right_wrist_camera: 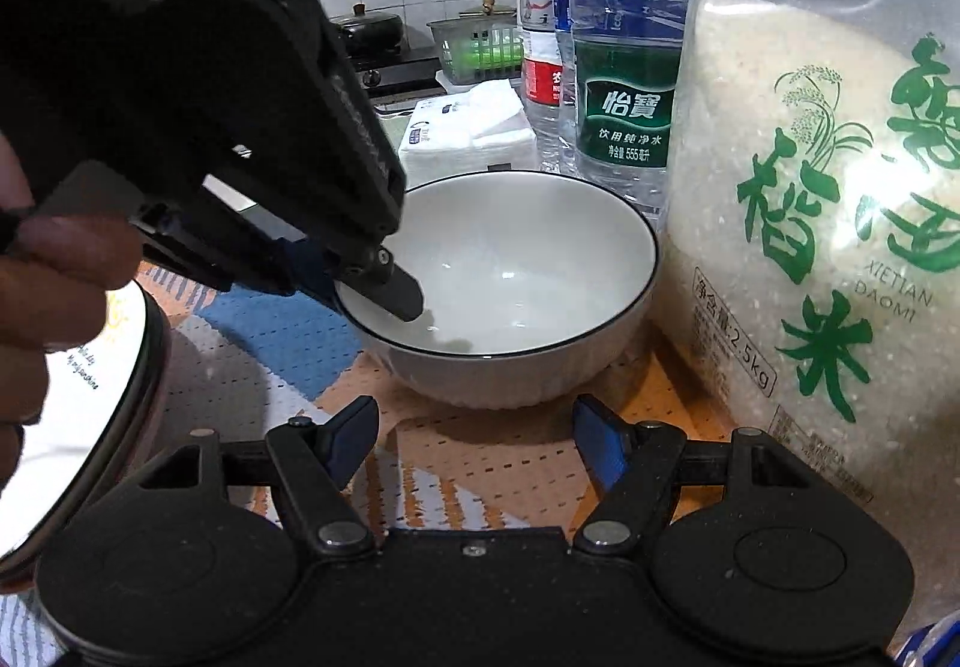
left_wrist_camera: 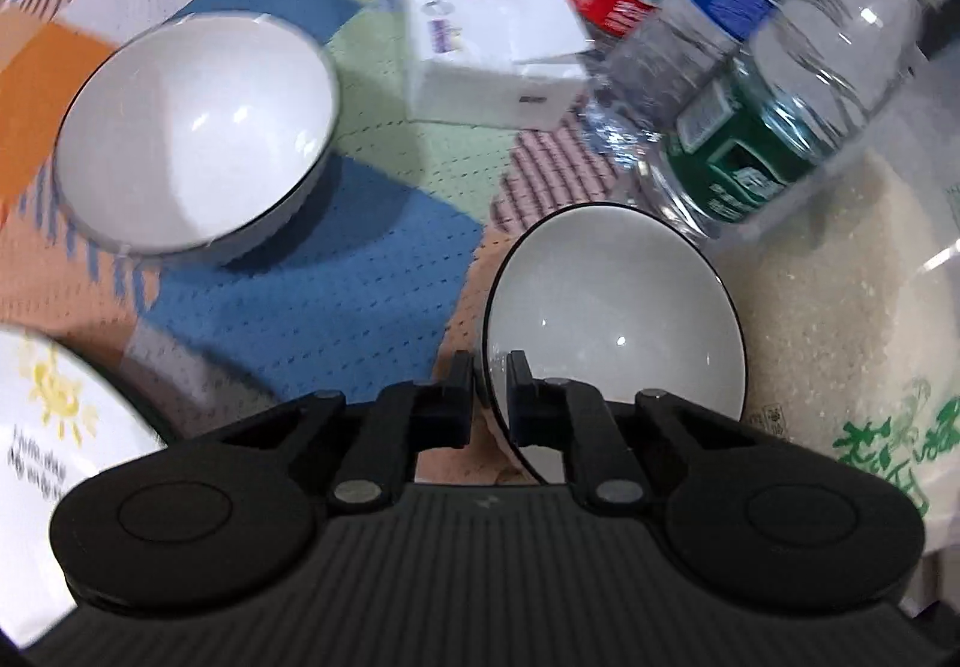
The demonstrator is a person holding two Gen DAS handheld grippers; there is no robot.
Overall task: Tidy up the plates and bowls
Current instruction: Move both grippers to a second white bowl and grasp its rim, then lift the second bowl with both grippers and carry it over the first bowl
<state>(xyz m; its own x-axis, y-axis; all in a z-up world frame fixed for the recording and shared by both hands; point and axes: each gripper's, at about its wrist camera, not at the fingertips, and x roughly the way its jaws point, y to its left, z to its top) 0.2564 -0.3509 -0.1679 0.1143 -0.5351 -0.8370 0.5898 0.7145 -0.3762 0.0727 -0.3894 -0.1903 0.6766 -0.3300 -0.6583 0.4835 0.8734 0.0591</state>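
Observation:
My left gripper (left_wrist_camera: 489, 379) is shut on the rim of a white bowl with a dark rim line (left_wrist_camera: 618, 319), next to the rice bag. In the right wrist view this bowl (right_wrist_camera: 516, 271) sits on the patterned cloth with the left gripper's fingers (right_wrist_camera: 396, 295) clamped over its left rim. A second white bowl (left_wrist_camera: 198, 133) stands further left on the cloth. A white plate with a sun drawing (left_wrist_camera: 54, 415) lies at the lower left; it also shows in the right wrist view (right_wrist_camera: 90, 403). My right gripper (right_wrist_camera: 474, 439) is open and empty, just in front of the held bowl.
A large bag of rice (right_wrist_camera: 828, 223) stands right of the bowl. Several water bottles (right_wrist_camera: 624, 85) and a white tissue pack (right_wrist_camera: 474, 127) stand behind it. The tissue pack (left_wrist_camera: 486, 43) and bottles (left_wrist_camera: 750, 85) also show in the left wrist view. A stove with pots is far back.

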